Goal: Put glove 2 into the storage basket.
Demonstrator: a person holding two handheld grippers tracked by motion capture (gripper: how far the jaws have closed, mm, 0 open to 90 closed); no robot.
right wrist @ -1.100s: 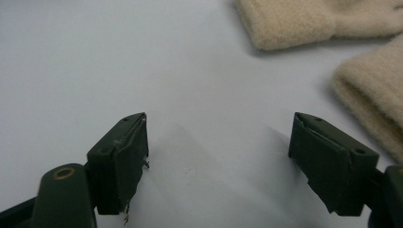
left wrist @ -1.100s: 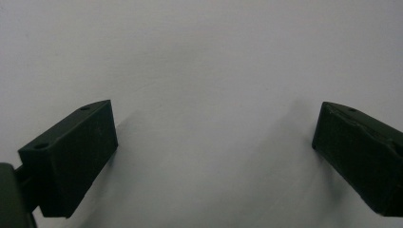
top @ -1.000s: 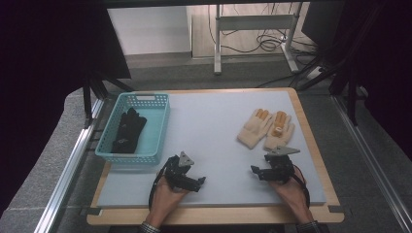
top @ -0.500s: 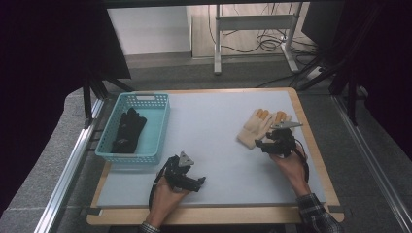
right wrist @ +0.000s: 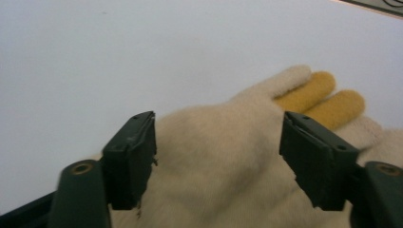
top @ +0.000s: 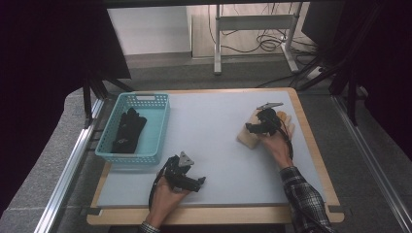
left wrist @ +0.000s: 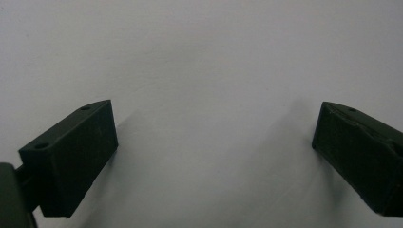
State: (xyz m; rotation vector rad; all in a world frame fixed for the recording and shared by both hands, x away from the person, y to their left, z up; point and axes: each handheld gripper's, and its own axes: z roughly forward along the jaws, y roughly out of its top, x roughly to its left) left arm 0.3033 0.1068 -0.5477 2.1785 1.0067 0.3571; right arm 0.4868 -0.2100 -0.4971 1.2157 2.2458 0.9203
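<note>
- Hovering over the cream glove, the right gripper is standing with its jaws spread to either side of the glove's palm; the jaws have just been opening again after a brief narrowing, the glove is lying between them, and the pads are not pressing on it.
- Lying flat on the right half of the surface, the cream glove is showing its yellow-tipped fingers beyond the far jaw; it looks like a pair stacked or side by side, though I cannot tell which.
- Resting low near the front edge, the left gripper is keeping its jaws wide apart over bare surface, holding nothing.
- Sitting at the left side, the teal basket is already holding a black glove.
- Judging from this, the sorting seems partly done: the black glove is in the basket, while the cream glove is waiting to be pinched, lifted and carried across to it.
</note>
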